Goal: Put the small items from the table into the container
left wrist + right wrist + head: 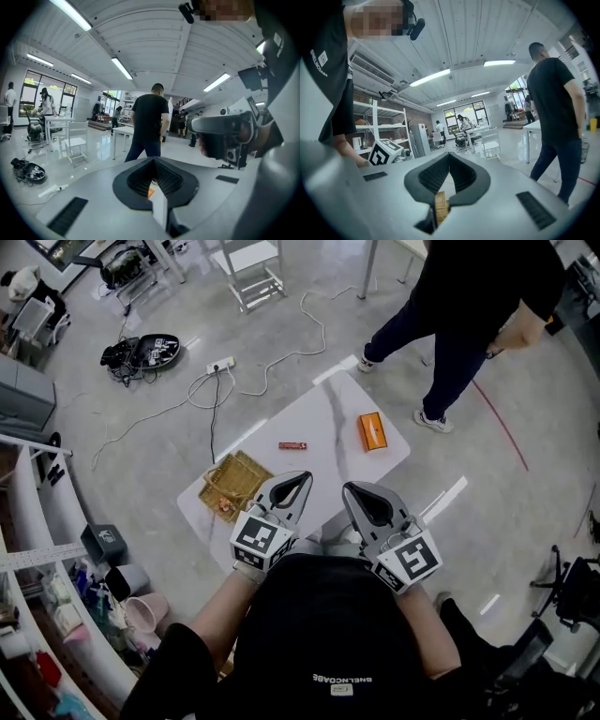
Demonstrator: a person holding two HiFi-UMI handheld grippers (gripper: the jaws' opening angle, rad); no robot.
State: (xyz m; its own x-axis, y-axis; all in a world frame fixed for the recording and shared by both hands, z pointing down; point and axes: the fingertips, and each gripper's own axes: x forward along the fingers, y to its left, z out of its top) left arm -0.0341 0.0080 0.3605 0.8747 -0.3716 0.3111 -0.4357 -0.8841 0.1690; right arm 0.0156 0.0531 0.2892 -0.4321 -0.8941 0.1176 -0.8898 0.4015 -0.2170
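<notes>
A white marble-look table carries a wicker basket at its left end, with small items lying in it. On the tabletop lie a small red bar and an orange box. My left gripper is shut and empty, lifted near my chest over the table's near edge beside the basket. My right gripper is next to it, jaws together, holding nothing. In the left gripper view the jaw tips meet; in the right gripper view the tips meet too, and both cameras look out level across the room.
A person in black stands just beyond the table's far right corner. Cables and a power strip lie on the floor to the far left. Shelving with clutter runs along the left side.
</notes>
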